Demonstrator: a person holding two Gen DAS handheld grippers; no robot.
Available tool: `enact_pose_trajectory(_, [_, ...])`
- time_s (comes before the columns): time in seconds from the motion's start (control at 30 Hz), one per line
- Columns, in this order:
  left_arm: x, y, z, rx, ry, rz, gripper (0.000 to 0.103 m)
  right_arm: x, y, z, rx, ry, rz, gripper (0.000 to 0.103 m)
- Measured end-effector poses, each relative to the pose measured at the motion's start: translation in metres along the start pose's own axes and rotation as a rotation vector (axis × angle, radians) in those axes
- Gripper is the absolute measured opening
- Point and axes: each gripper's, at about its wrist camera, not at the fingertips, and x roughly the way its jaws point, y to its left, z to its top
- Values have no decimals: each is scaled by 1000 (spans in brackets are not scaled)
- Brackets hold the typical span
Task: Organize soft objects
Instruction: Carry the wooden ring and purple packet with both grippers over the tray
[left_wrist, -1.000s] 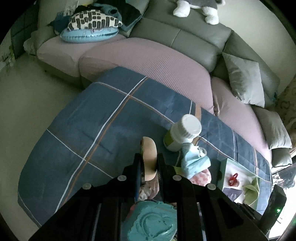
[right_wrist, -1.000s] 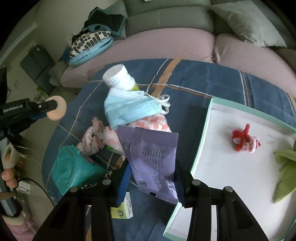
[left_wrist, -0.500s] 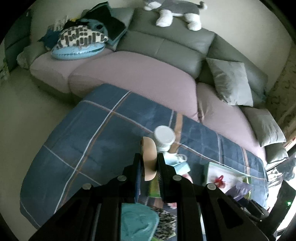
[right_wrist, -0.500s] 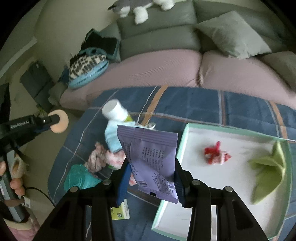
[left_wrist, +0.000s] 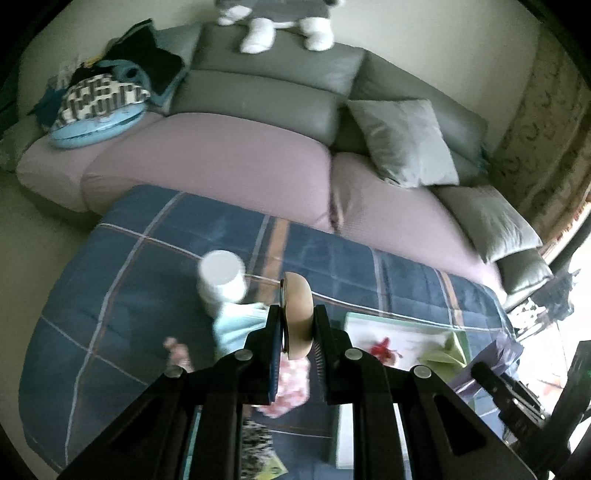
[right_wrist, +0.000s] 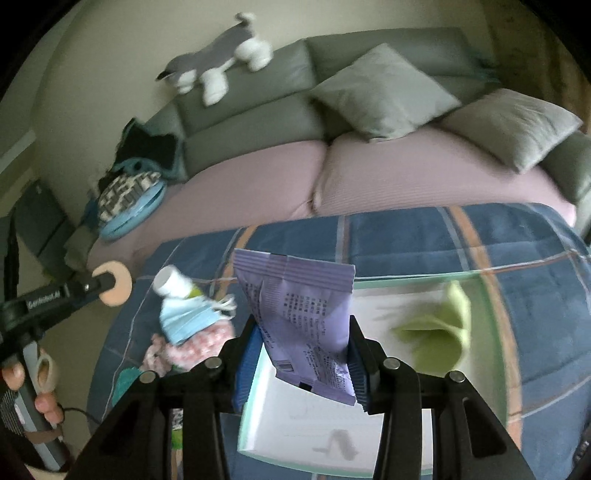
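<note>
- Soft objects are in two places: a loose heap on the blue checked blanket (right_wrist: 424, 236) and a few already inside the white tray (right_wrist: 373, 295) with the pale green rim.
- Right gripper (right_wrist: 301, 354) is clamped on a purple sachet (right_wrist: 299, 314), which hangs above the near left corner of the tray.
- Left gripper (left_wrist: 297, 332) is closed tight on a beige sponge ring (left_wrist: 297, 314), held in the air above the heap.
- Inside the tray lie a green cloth (right_wrist: 439, 328) and a small red knitted piece (left_wrist: 384, 349).
- The heap holds a blue face mask (right_wrist: 186, 321), a pink fluffy piece (right_wrist: 207, 343) and a white-capped bottle (right_wrist: 173, 284) that leans on them.
- Risk, in my judgement: the sachet is gripped only by its lower part, so it may slip or turn if the hand swings fast.
- If released here, it could land on the tray rim and slide onto the blanket.
- The sponge ring is squeezed thin; it may spring out sideways when the jaws loosen.
- The two grippers are close near the tray's left edge, so they could knock each other, or push the bottle over.
- Room: the middle of the tray is bare, and the blanket behind the tray, toward the sofa (right_wrist: 406, 173), is open.
</note>
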Motion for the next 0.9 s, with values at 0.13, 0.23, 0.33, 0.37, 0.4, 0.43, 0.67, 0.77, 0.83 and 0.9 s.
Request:
enact_pose_trajectory(0.13, [10, -26, -6, 40, 20, -32, 17, -14, -28, 1, 52, -25, -56, 46])
enact_pose_trajectory(0.23, [16, -43, -11, 77, 38, -53, 17, -26, -49, 0, 93, -43, -96, 46])
enact_pose_trajectory(0.33, [22, -61, -16, 106, 55, -70, 17, -37, -71, -1, 133, -58, -136, 46])
enact_pose_trajectory(0.37, [25, -66, -18, 116, 62, -76, 17, -41, -78, -2, 147, -63, -150, 46])
enact_pose_trajectory(0.4, [27, -72, -19, 126, 69, -82, 17, -46, -86, -3, 163, -69, -164, 46])
enact_pose_trajectory(0.43, [29, -77, -21, 135, 74, -87, 17, -49, -91, -4, 176, -75, -172, 46])
enact_pose_trajectory(0.67, [43, -106, -31, 190, 111, -119, 17, -63, -127, -10, 261, -87, -240, 46])
enact_pose_trajectory(0.77, [53, -116, -38, 207, 131, -127, 17, -55, -135, -14, 285, -58, -257, 46])
enact_pose_trajectory(0.83, [61, -121, -44, 218, 155, -130, 17, -46, -140, -17, 297, -29, -254, 46])
enact_pose_trajectory(0.9, [69, -126, -49, 228, 178, -143, 17, -35, -144, -20, 307, 7, -252, 46])
